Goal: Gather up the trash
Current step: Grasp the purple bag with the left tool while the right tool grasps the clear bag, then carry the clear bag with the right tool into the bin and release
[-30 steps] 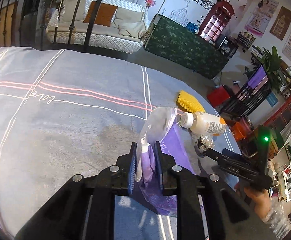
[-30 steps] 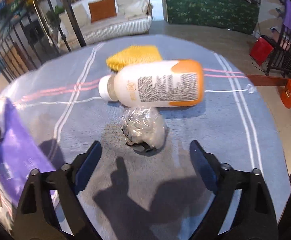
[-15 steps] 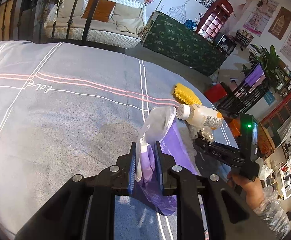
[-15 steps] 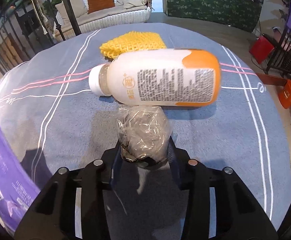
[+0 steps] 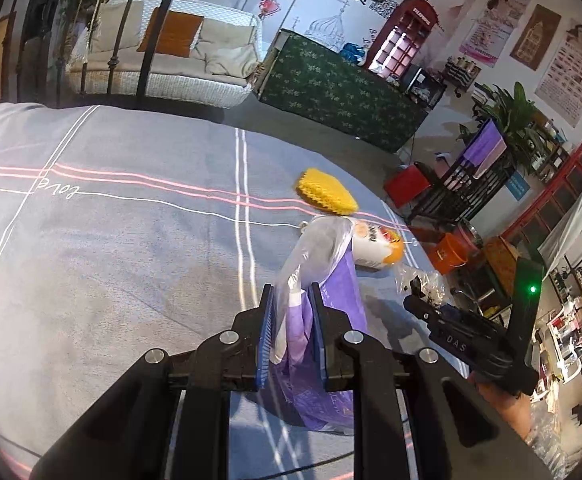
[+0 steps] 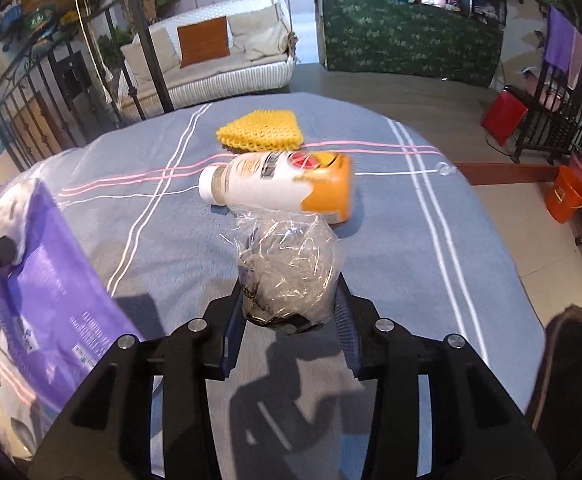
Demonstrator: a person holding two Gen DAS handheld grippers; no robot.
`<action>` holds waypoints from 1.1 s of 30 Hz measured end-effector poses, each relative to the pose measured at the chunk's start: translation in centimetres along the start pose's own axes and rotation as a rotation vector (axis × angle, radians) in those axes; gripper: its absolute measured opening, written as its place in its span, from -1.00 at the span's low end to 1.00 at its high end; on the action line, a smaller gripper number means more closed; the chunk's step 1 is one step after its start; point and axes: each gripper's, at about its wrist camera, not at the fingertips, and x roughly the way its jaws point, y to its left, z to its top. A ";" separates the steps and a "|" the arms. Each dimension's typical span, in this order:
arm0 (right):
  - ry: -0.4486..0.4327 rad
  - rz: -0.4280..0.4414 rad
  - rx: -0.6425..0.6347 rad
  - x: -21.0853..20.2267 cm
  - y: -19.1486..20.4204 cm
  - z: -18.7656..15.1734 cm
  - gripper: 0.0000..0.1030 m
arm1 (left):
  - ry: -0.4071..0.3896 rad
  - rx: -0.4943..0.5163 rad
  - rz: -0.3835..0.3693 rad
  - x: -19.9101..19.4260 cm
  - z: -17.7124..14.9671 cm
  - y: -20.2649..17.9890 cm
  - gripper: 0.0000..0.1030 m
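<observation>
My left gripper (image 5: 291,308) is shut on the rim of a purple and clear plastic bag (image 5: 331,300), held up above the grey tablecloth; the bag also shows in the right wrist view (image 6: 51,264) at the left. My right gripper (image 6: 289,300) is shut on a crumpled clear plastic wad (image 6: 287,276) and holds it just above the cloth; it shows in the left wrist view (image 5: 419,284) right of the bag. A white and orange bottle (image 6: 283,188) lies on its side just beyond the wad. A yellow mesh sponge (image 6: 261,130) lies behind the bottle.
The round table with a grey striped cloth (image 6: 411,240) drops off at the right and far edges. An orange bucket (image 6: 569,196) and a red box (image 6: 503,114) stand on the floor to the right. A white sofa (image 6: 211,64) stands behind the table.
My right gripper closed on the plastic wad and lifted it off the cloth. The bottle rolled slightly. The left gripper kept its hold on the bag.
</observation>
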 end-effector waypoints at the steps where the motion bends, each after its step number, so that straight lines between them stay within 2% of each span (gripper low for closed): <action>1: -0.014 -0.007 0.002 -0.9 -0.3 -0.4 -0.20 | 0.000 0.006 -0.005 -0.1 -0.1 -0.4 -0.66; 6: -0.058 -0.038 0.017 -4.0 -1.5 -1.9 -0.20 | -0.003 0.034 -0.055 -0.1 -0.5 -2.5 -0.66; 15: -0.111 -0.107 0.102 -9.2 -6.1 -5.3 -0.20 | 0.014 0.149 -0.145 1.0 -1.7 -8.5 -0.66; 24: -0.153 -0.224 0.224 -13.9 -12.4 -9.5 -0.20 | 0.049 0.246 -0.245 2.8 -3.6 -15.1 -0.66; 33: -0.166 -0.363 0.353 -17.2 -18.9 -13.5 -0.20 | 0.118 0.351 -0.339 5.6 -6.8 -22.4 -0.66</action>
